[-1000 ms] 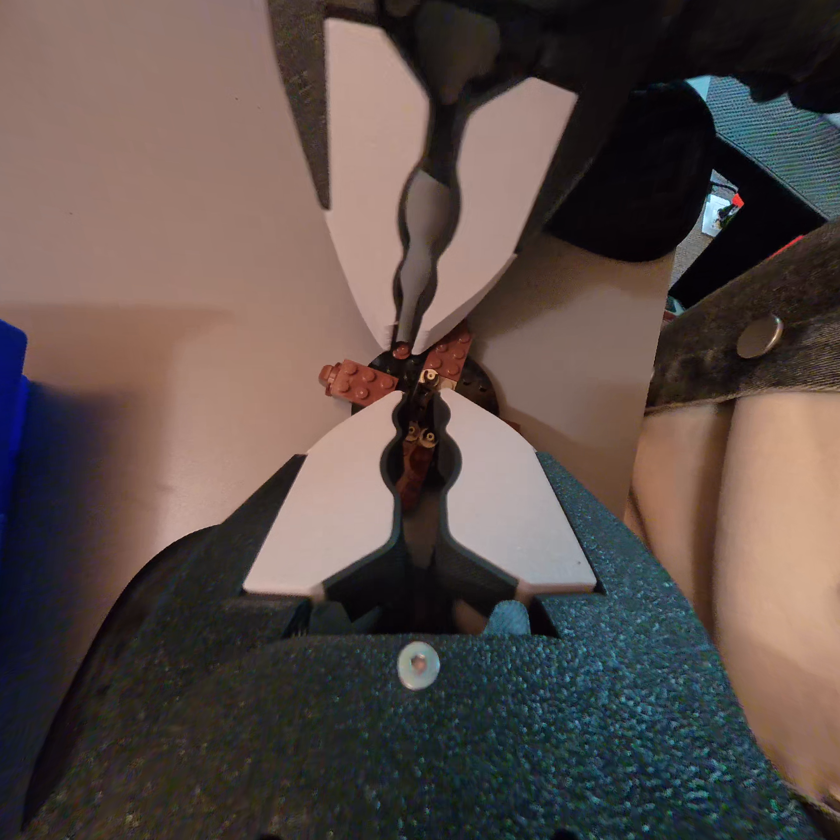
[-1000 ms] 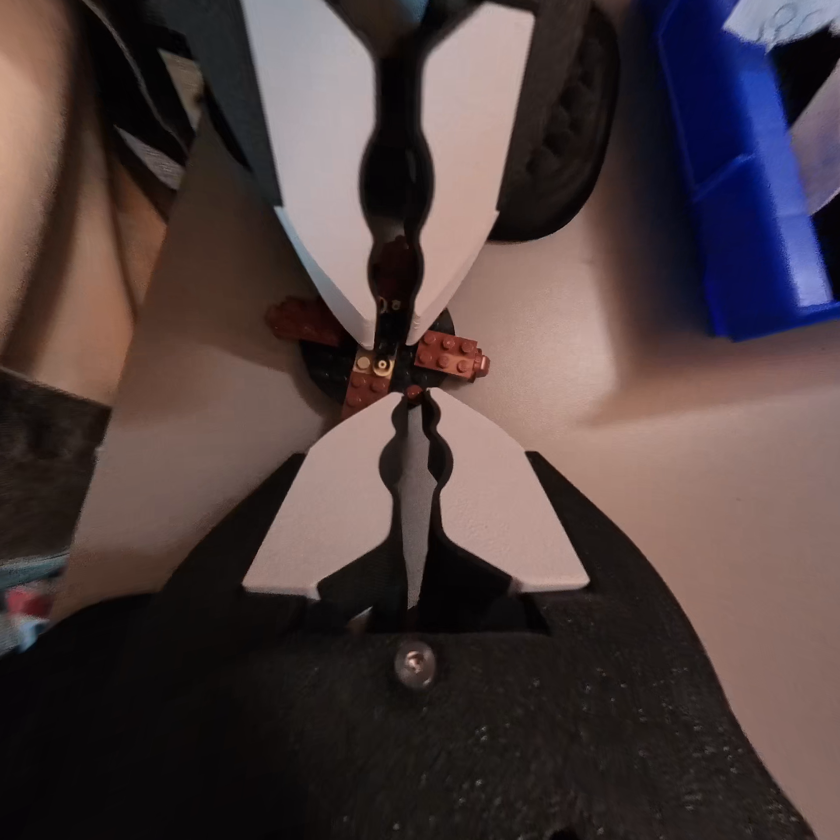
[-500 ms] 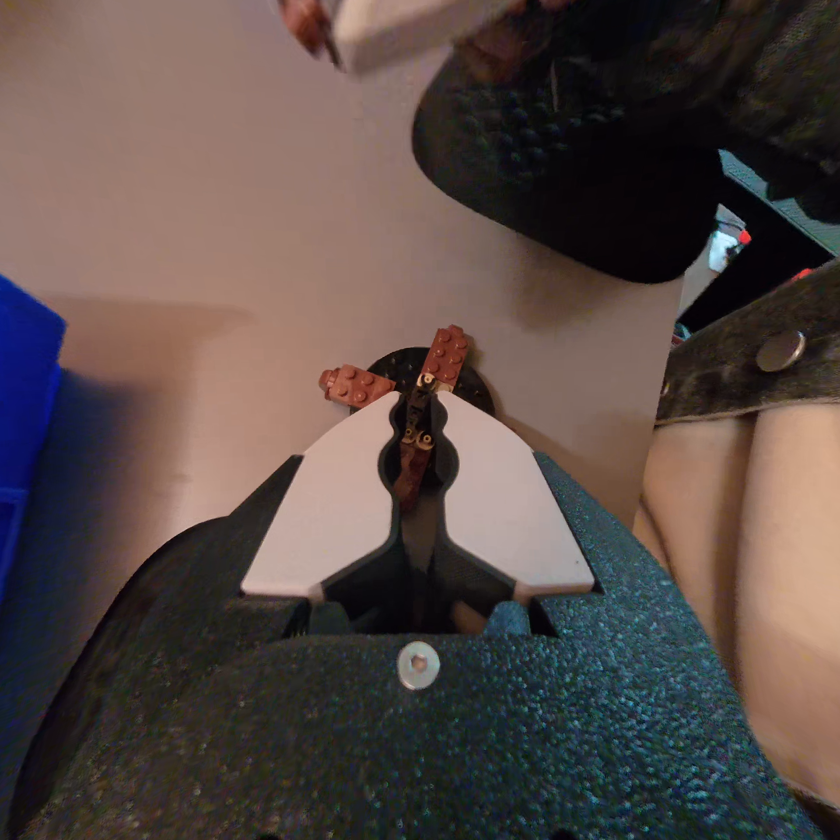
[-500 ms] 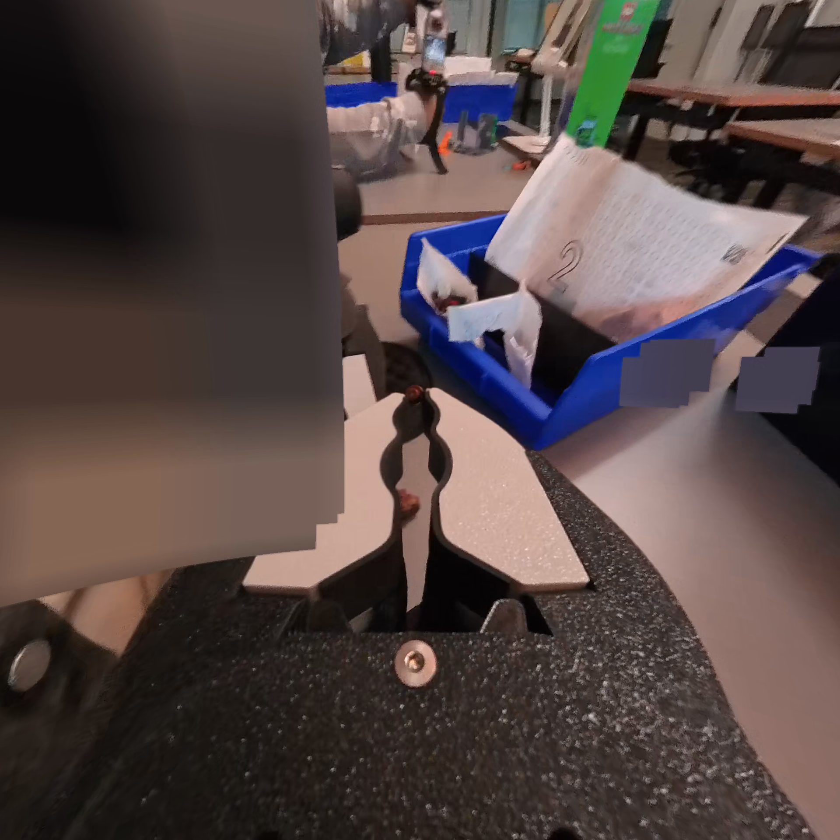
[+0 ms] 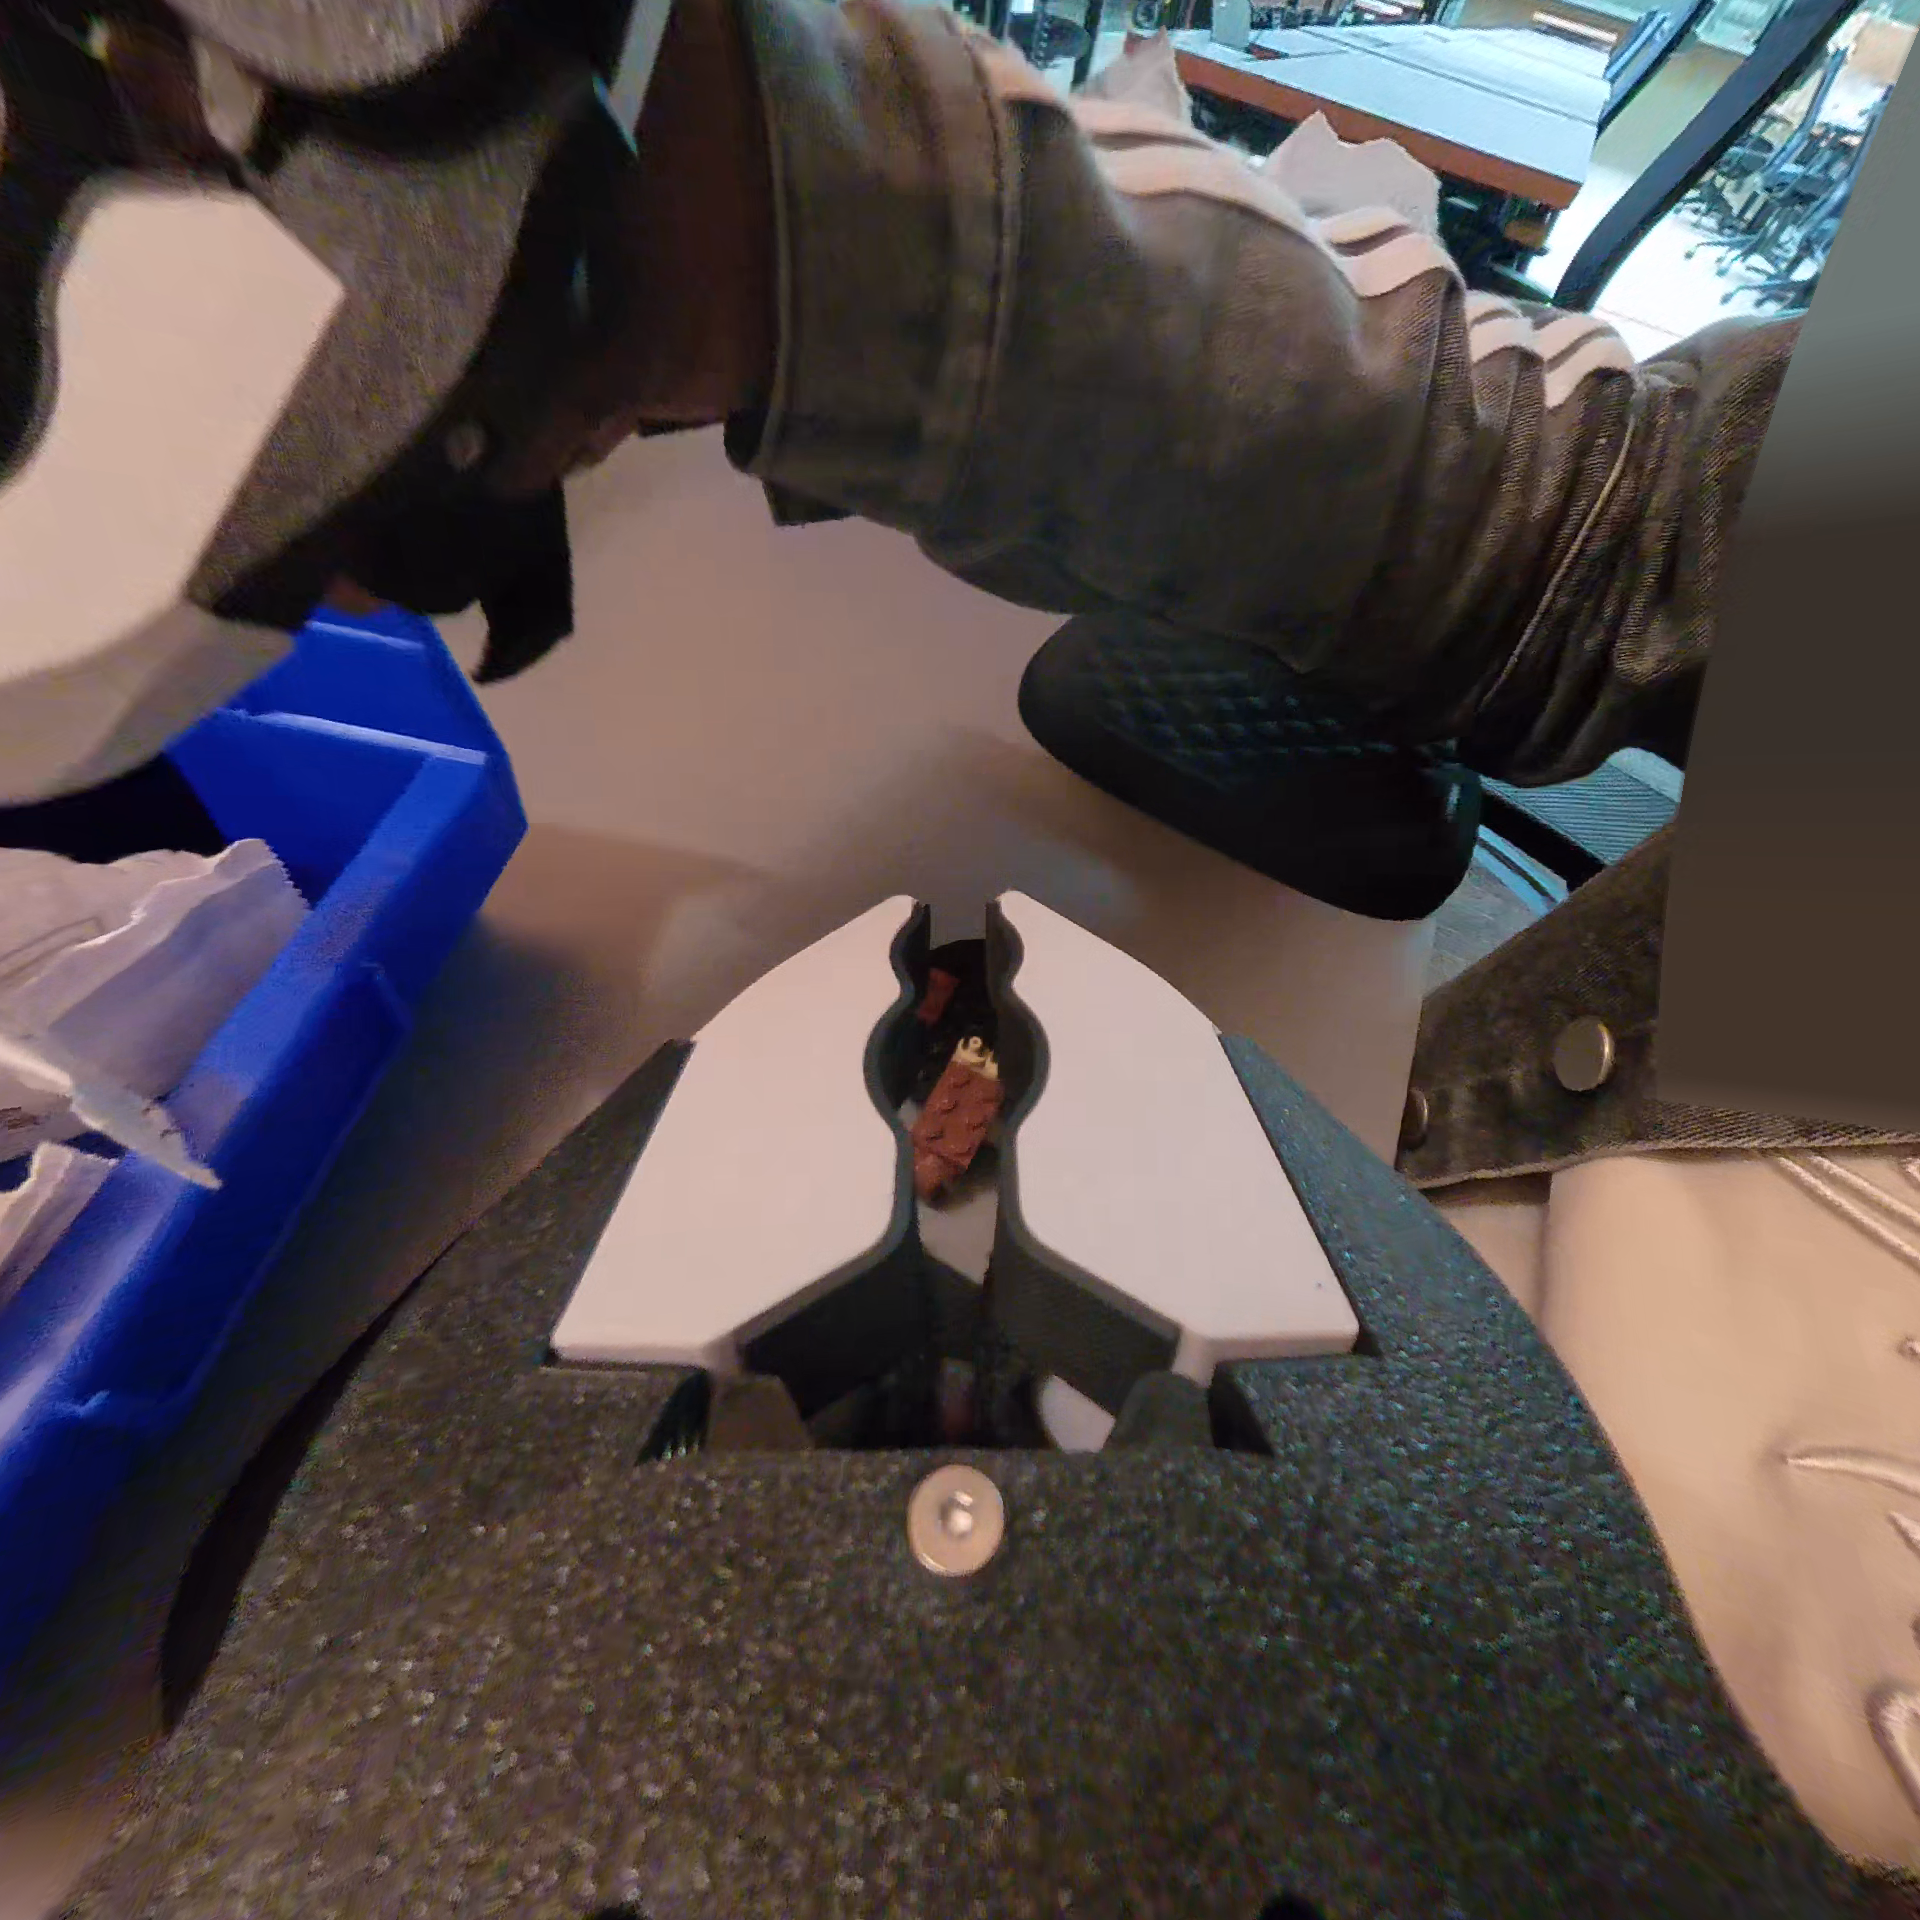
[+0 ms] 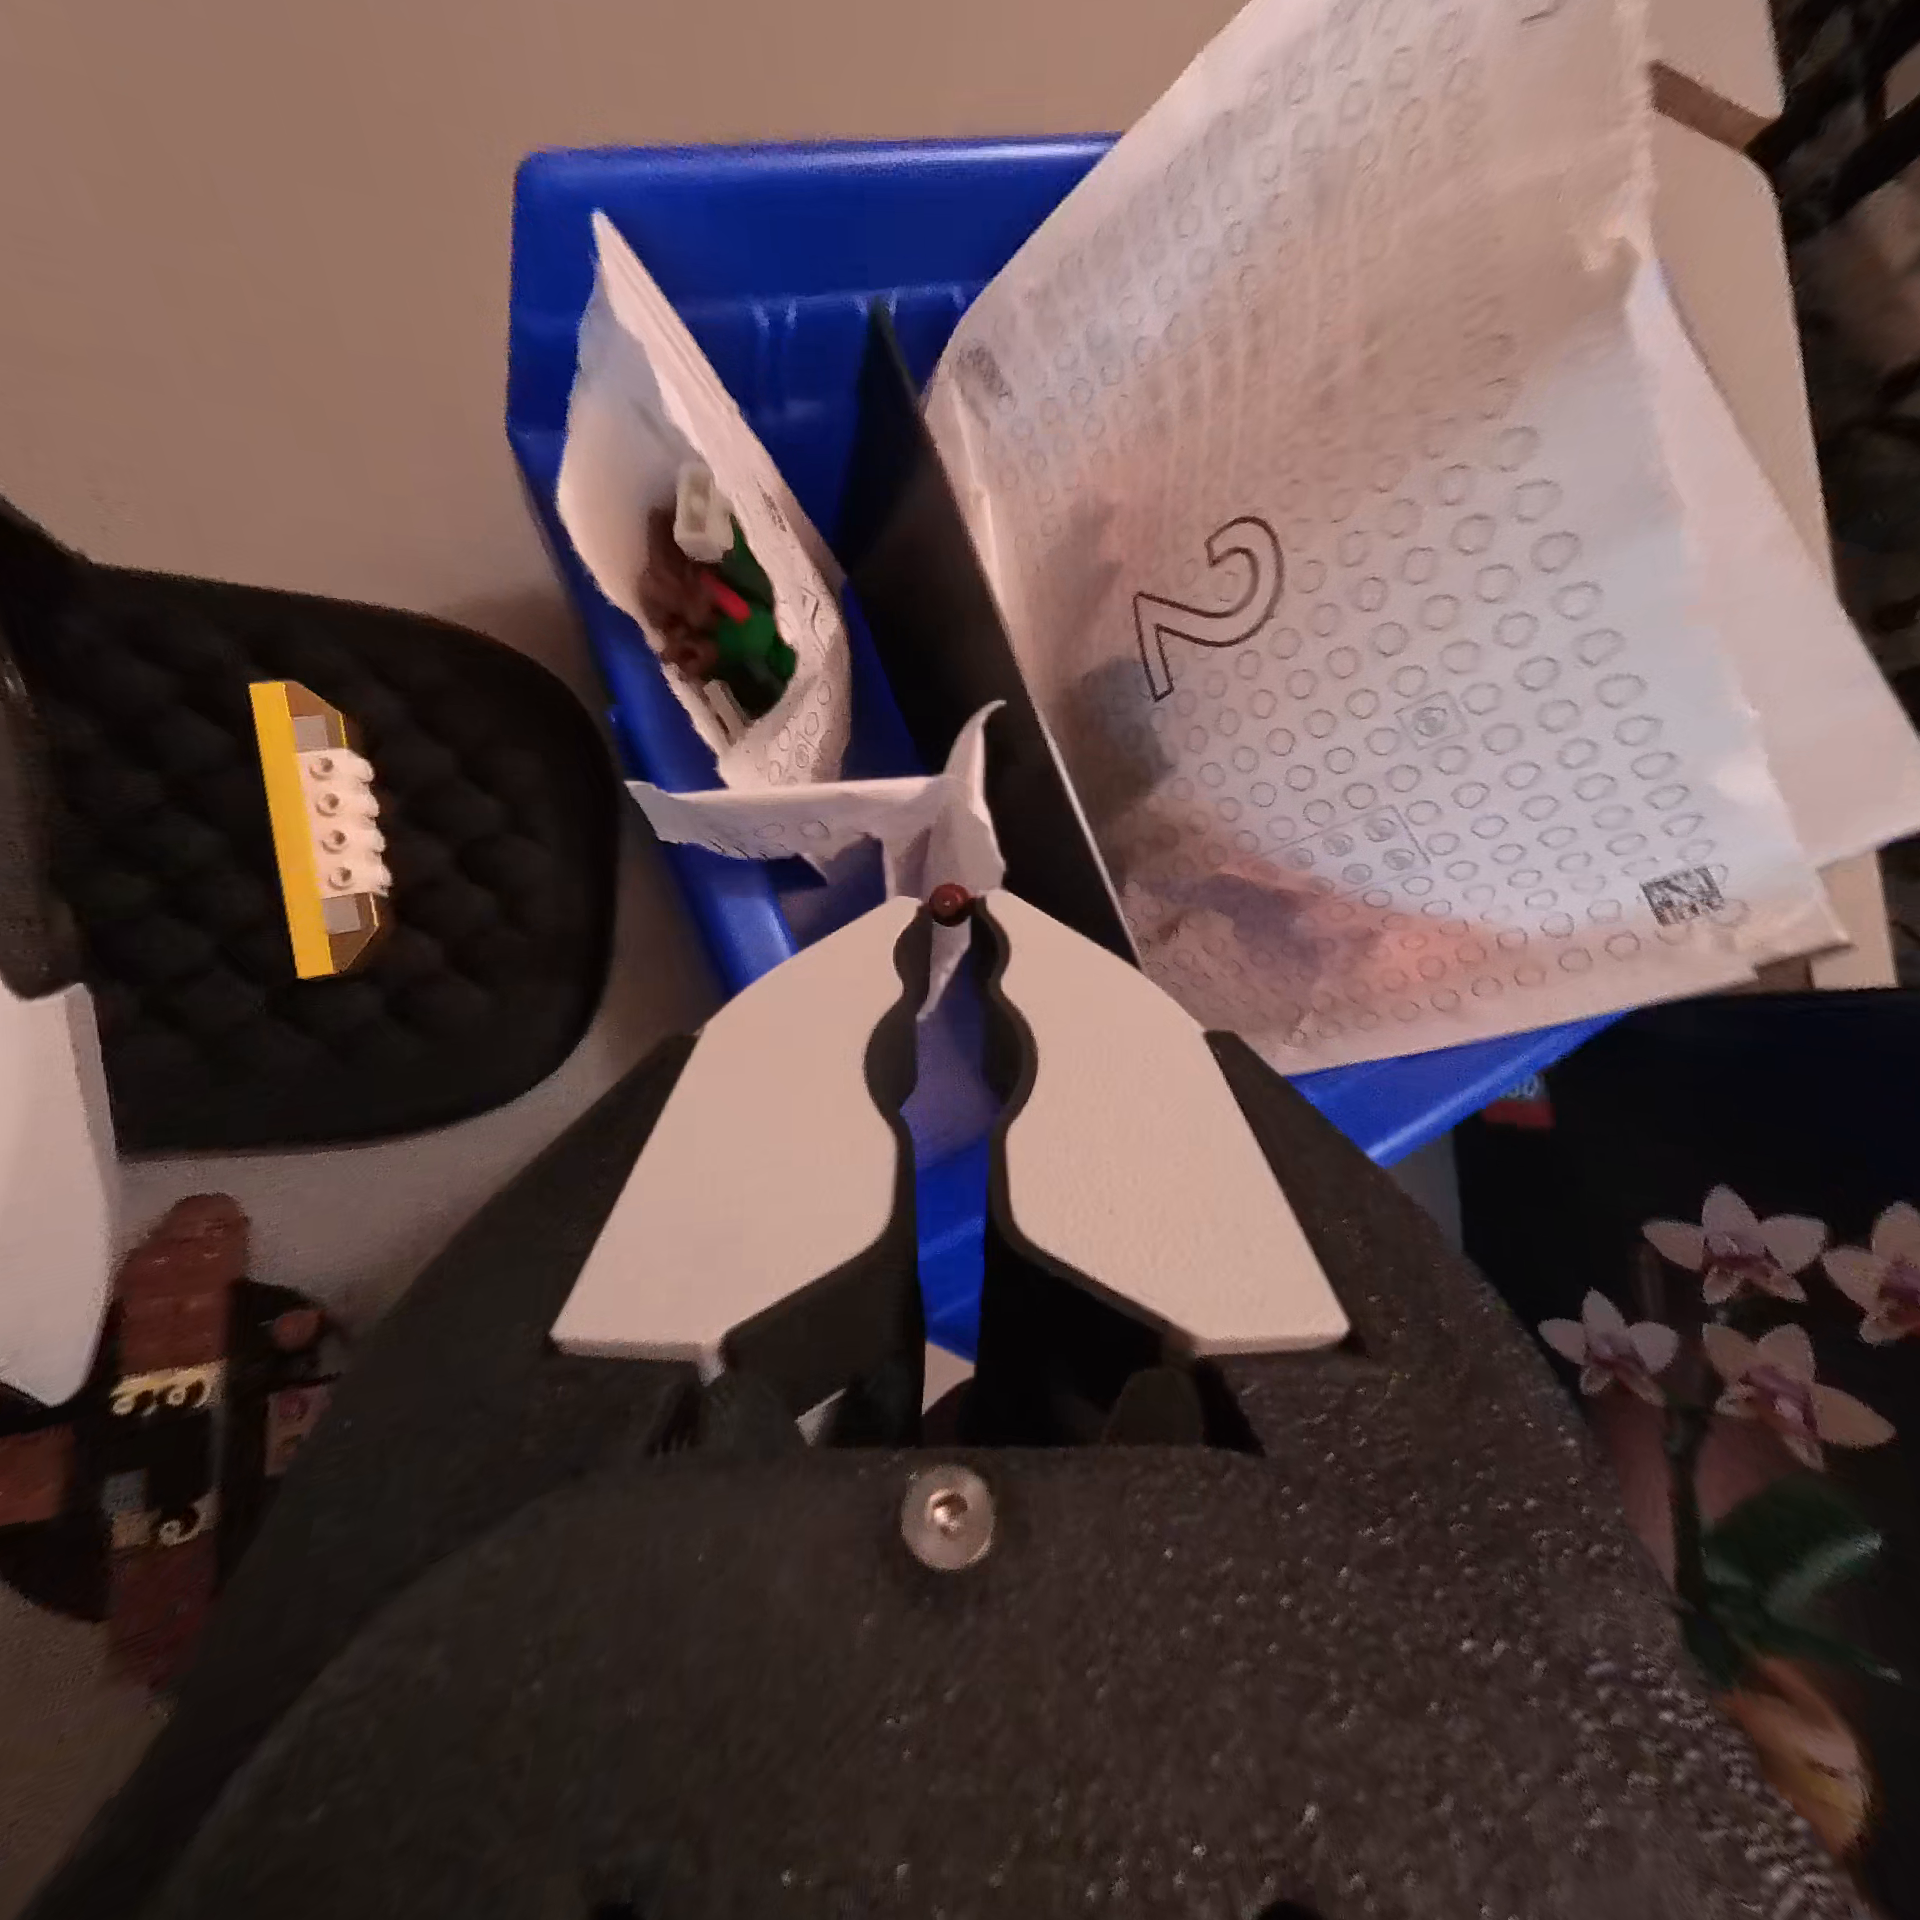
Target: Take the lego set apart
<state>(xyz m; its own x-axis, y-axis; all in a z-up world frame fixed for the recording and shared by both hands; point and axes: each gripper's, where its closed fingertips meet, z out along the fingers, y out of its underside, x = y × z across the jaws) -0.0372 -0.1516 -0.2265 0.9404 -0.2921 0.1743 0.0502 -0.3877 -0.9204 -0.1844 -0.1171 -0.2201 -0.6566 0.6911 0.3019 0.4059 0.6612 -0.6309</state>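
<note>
In the left wrist view my left gripper (image 5: 954, 912) is shut on the lego set (image 5: 954, 1112), a black round piece with brown studded plates lying in the hollow between the white fingers (image 5: 769, 1143). The set also shows blurred at the lower left of the right wrist view (image 6: 166, 1403). My right gripper (image 6: 948, 906) is shut on a small dark red round piece (image 6: 948, 900) at its tips and hangs over the blue bin (image 6: 727, 239). It appears blurred at the top left of the left wrist view (image 5: 135, 416).
The blue bin (image 5: 364, 831) holds a small open paper bag with loose lego pieces (image 6: 717, 613) and a large numbered paper bag (image 6: 1403, 623). A black padded rest (image 6: 436, 831) bears a yellow and white lego piece (image 6: 317, 831). A person's sleeve (image 5: 1143, 364) crosses above. A flower-printed box (image 6: 1714, 1351) is at right. There is about 15 centimeters between the tips of the two grippers.
My right gripper pulled the small dark red piece off the set and swung away to above the blue bin. My left gripper kept the set and drew back from the table.
</note>
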